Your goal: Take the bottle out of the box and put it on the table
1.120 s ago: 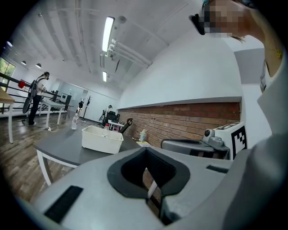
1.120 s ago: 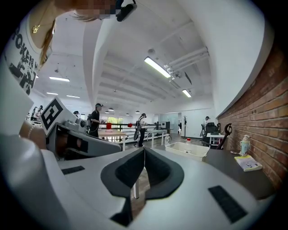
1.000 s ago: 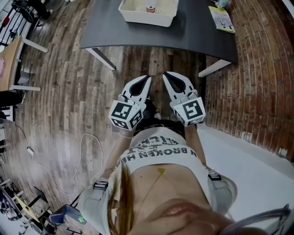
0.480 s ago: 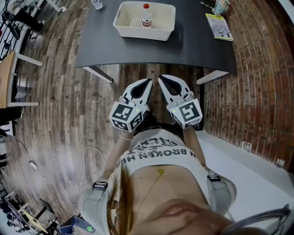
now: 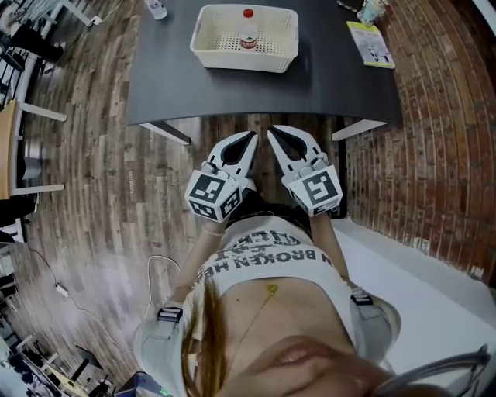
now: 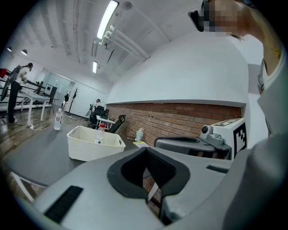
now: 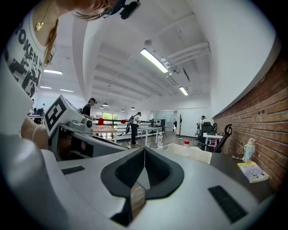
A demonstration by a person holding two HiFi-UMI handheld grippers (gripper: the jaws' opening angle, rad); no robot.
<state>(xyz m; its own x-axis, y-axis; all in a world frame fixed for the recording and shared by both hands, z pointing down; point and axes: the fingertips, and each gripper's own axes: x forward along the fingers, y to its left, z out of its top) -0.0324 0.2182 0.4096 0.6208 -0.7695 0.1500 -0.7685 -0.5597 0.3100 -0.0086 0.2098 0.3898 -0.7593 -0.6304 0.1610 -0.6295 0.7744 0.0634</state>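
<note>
A small clear bottle with a red cap (image 5: 247, 34) stands upright inside a white perforated basket (image 5: 273, 60) on the dark grey table (image 5: 194, 85). Both grippers hang side by side in front of the person's waist, short of the table's near edge. My left gripper (image 5: 251, 137) and my right gripper (image 5: 272, 132) are both shut with nothing between the jaws. In the left gripper view the basket (image 6: 85, 146) and bottle (image 6: 99, 134) lie ahead to the left of the shut jaws (image 6: 146, 149). In the right gripper view the basket (image 7: 191, 153) and red cap (image 7: 186, 143) show just beyond the shut tips (image 7: 144, 148).
A second clear bottle (image 5: 157, 8) stands at the table's far left. A yellow booklet (image 5: 370, 43) and a small container (image 5: 372, 9) lie at the far right. A brick wall (image 5: 434, 124) runs along the right. Wooden floor (image 5: 93, 170) and white table legs (image 5: 167, 132) are below.
The table and basket have slid down the head view toward me as the person walked up to them. Both grippers stayed shut, side by side.
</note>
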